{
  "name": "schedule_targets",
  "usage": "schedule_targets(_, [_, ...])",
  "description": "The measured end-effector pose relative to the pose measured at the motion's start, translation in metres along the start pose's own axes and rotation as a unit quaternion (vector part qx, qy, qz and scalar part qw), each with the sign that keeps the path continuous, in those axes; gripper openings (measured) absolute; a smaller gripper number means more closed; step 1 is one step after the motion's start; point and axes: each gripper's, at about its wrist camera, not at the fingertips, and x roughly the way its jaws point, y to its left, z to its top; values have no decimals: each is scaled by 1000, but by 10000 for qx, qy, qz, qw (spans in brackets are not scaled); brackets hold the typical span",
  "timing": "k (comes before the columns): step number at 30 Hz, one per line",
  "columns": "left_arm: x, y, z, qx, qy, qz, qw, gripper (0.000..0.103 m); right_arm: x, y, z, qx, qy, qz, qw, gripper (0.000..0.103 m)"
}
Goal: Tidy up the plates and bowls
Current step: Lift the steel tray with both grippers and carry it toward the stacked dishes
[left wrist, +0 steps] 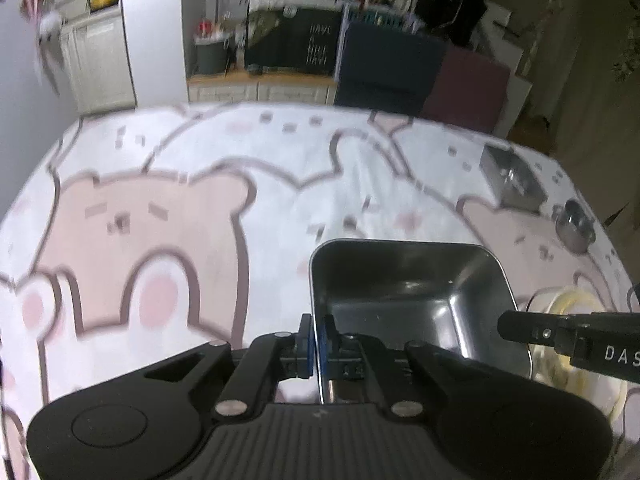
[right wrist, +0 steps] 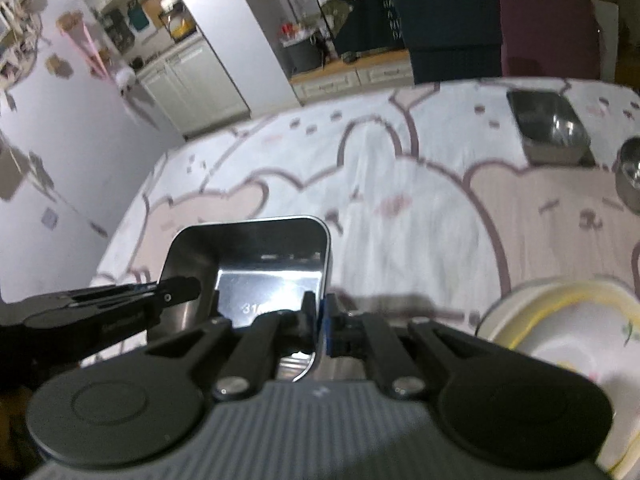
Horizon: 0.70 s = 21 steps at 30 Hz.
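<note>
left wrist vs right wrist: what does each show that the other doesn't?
Left wrist only: left gripper with its jaws clamped on the steel tray's left wall.

Right wrist only: right gripper clamped on the tray's right wall, and a wide view into the yellow-rimmed plate.

Both: the tray, the far square steel container, a small round steel bowl, and the bear-print tablecloth.

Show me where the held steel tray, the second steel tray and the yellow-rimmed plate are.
held steel tray (left wrist: 400, 300): left wrist view, inner floor.
second steel tray (right wrist: 548, 128): right wrist view, inside.
yellow-rimmed plate (right wrist: 576, 332): right wrist view, inner surface.
</note>
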Motion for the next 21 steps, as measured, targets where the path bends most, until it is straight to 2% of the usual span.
schedule_targets(6, [15,11,-29,-14,450,20,9990,3,22,5,-30,-128,481,-101,9987,5])
schedule_targets(10, [22,16,-40,-4,617,44,9981,3,35,8,-47,-174,737,-195,9969,5])
schedule_targets(21, [39,15,-46,58,842,160,9963,3,49,13,-60,-163,897,-383,9951,5])
